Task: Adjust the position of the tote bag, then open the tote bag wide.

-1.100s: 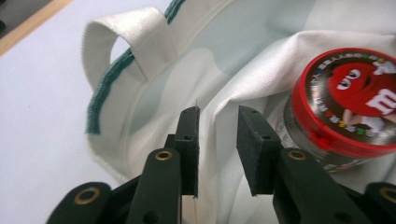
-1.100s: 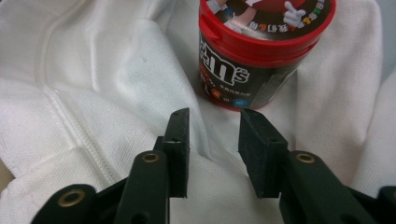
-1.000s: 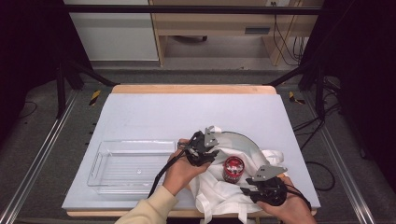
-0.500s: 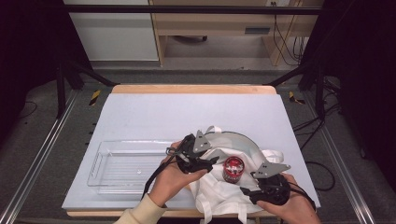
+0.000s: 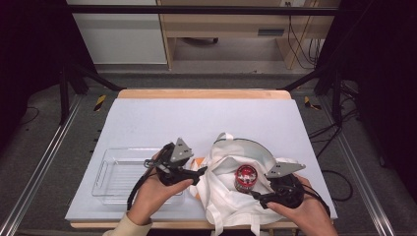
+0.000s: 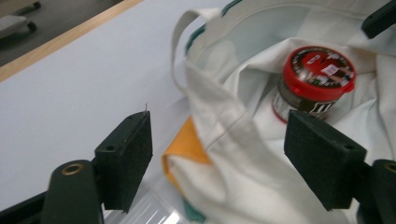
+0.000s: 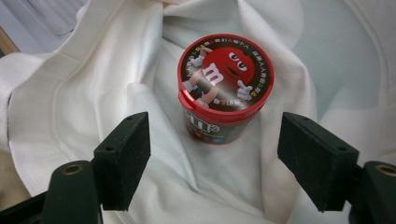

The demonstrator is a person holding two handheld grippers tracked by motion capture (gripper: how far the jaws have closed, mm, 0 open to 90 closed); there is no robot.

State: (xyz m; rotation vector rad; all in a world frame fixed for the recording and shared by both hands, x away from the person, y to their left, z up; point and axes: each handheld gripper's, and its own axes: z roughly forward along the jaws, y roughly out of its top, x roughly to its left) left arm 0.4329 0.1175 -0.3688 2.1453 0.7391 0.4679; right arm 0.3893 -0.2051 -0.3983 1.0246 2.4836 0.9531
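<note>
A white cloth tote bag (image 5: 231, 206) lies slumped at the table's front right with its mouth open. Inside it stands a small candy tub (image 5: 245, 177) with a red lid (image 7: 225, 74). My left gripper (image 5: 198, 174) hovers at the bag's left edge, pointing right; its jaws have just been opening and stand open (image 6: 219, 126) over the bag's cloth (image 6: 243, 154) without pressing it. My right gripper (image 5: 256, 196) is at the bag's front right, pointing left at the tub. Its jaws have just been opening too, and nothing is between them (image 7: 217, 123).
An empty clear plastic tray (image 5: 114, 173) sits on the pale table sheet (image 5: 196, 118) left of the bag, partly under my left hand. An orange patch (image 6: 187, 147) peeks out at the bag's left side. The table's wooden edge (image 5: 201, 93) runs along the back.
My left gripper has drawn back leftward from the bag's rim and let it go, and the bag's left edge has slumped. The right gripper has risen slightly in place.
</note>
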